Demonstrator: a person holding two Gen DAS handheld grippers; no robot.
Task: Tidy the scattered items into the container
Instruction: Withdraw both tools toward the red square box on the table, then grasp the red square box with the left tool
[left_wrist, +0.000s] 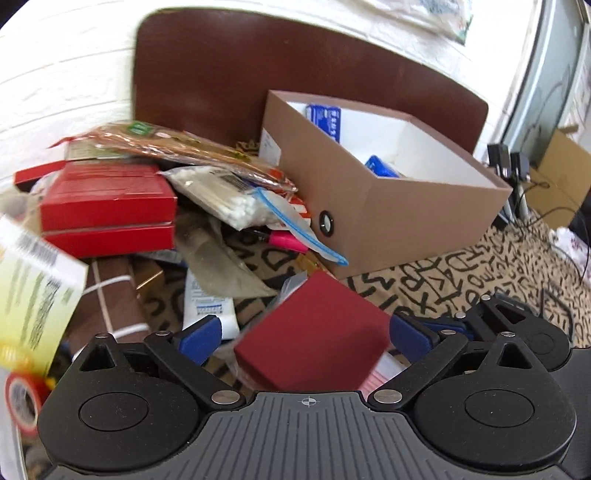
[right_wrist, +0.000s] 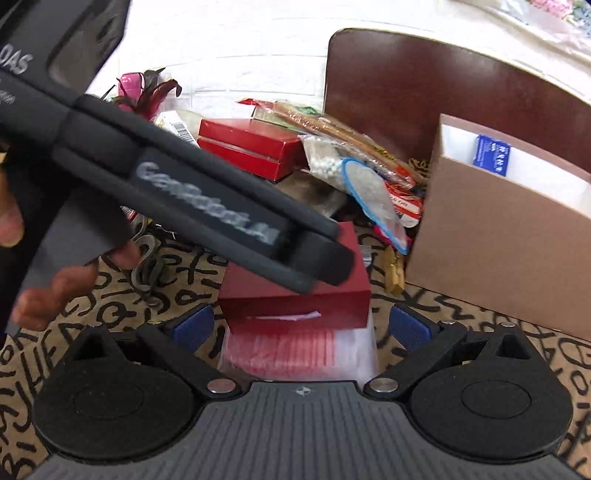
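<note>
The left tool (left_wrist: 304, 334) is seen from its own camera with both blue pads spread wide. A dark red box (left_wrist: 314, 332) lies between the pads, tilted with one corner toward the camera; a gap is seen at the left pad, and contact at the right pad cannot be confirmed because of blur. In the right wrist view the left tool's body is seen slanting down from upper left over the box, held by a hand (right_wrist: 55, 280) whose fingers are curled under the handle.

The right tool (right_wrist: 301, 326) is likewise held open, its pads well apart. The dark red box is seen just ahead of and between the right tool's pads, not touched by them. A clear packet with red stripes (right_wrist: 291, 356) is noted under the near edge of the box.

The brown cardboard container (left_wrist: 388, 206) stands to the right on a letter-patterned cloth (left_wrist: 480, 280), open at the top, with blue packets inside. A pile of clutter is recorded to the left of the container: stacked red boxes (left_wrist: 107, 208) and a bag of cotton swabs (left_wrist: 225, 195).
</note>
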